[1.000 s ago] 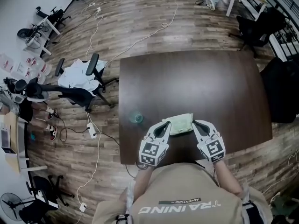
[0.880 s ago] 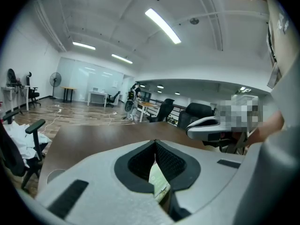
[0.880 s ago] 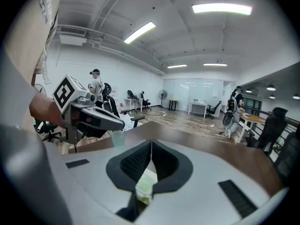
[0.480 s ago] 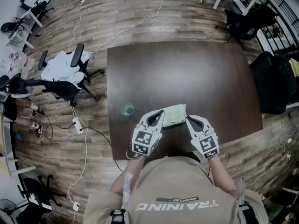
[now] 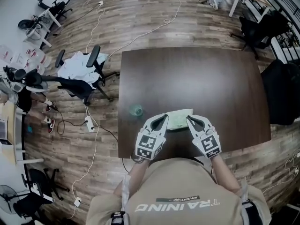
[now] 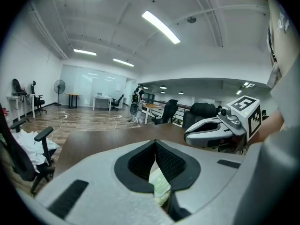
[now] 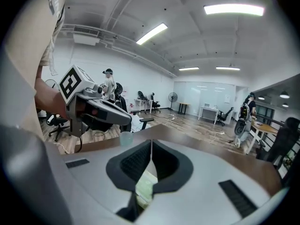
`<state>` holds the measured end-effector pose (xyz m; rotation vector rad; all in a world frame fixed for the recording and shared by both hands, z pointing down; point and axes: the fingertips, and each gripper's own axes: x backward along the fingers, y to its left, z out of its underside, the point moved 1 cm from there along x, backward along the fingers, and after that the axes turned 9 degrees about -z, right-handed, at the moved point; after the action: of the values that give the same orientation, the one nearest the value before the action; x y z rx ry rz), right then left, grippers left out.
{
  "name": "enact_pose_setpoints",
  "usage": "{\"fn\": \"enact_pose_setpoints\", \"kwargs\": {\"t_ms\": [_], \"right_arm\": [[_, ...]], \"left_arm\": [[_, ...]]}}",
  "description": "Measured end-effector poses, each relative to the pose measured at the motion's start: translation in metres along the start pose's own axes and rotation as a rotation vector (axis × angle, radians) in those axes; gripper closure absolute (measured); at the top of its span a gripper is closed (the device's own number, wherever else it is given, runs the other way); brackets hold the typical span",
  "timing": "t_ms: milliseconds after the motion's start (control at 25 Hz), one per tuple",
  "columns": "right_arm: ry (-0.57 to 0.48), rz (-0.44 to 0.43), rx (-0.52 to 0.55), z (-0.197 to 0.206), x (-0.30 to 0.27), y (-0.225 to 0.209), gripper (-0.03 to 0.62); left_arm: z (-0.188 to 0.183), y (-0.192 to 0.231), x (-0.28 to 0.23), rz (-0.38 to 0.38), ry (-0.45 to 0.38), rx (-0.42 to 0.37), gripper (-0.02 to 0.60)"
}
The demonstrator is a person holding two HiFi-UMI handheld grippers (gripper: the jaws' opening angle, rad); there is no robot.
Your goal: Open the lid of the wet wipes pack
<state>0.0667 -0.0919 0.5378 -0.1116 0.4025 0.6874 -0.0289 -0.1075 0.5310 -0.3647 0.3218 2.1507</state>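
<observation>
Presently the wet wipes pack (image 5: pixel 179 119) lies flat on the dark counter (image 5: pixel 197 78), at lower centre of the head view and close to the counter's near edge, where the person's torso stands.

Left gripper (image 5: pixel 164 118): its tip sits at the pack's left end. In the left gripper view its fingers (image 6: pixel 176 161) are drawn together and meet at the tips. The pale green pack shows through the gap beneath them. Whether a thin edge of the pack is nipped cannot be told.

Right gripper (image 5: pixel 188 119): its tip sits at the pack's right end, opposite the left one. In the right gripper view its fingers (image 7: pixel 131 165) are likewise closed tip to tip, with the pack showing below. No hold on the pack can be confirmed.

Edges: both grippers angle inward from the near edge, and the pack fills the space between their tips. A small clear cup (image 5: pixel 136 110) stands to the pack's left, near the counter's left edge and apart from the left gripper.

Open room: the counter's far half, toward the top of the frame, and its right portion are bare dark surface.

Beyond the left edge, at upper left of the frame, an office chair (image 5: pixel 86 86) draped in white cloth stands on the wooden floor (image 5: pixel 154 22). Cables (image 5: pixel 96 144) and a power strip (image 5: pixel 87 123) trail near the counter's lower left corner. A dark chair (image 5: pixel 283 95) stands just off the right edge.
</observation>
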Motion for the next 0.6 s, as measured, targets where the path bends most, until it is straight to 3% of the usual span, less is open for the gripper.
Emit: {"fn": "enact_pose_setpoints", "kwargs": {"t_ms": [240,440,600], "right_arm": [[0.003,-0.037,-0.019,0.012,0.001,-0.009,0.579],[0.026,-0.065,-0.032,0.028,-0.001,-0.014,0.579],[0.023,-0.073,-0.027,0.029,-0.005,-0.024,0.579]], "left_arm": [[-0.006,-0.004,-0.004,-0.041,0.010,-0.011,0.572],[0.004,-0.015,-0.012,-0.051,0.048,-0.072,0.572],[0.001,-0.016,-0.023,-0.049,0.043,-0.047,0.572]]}}
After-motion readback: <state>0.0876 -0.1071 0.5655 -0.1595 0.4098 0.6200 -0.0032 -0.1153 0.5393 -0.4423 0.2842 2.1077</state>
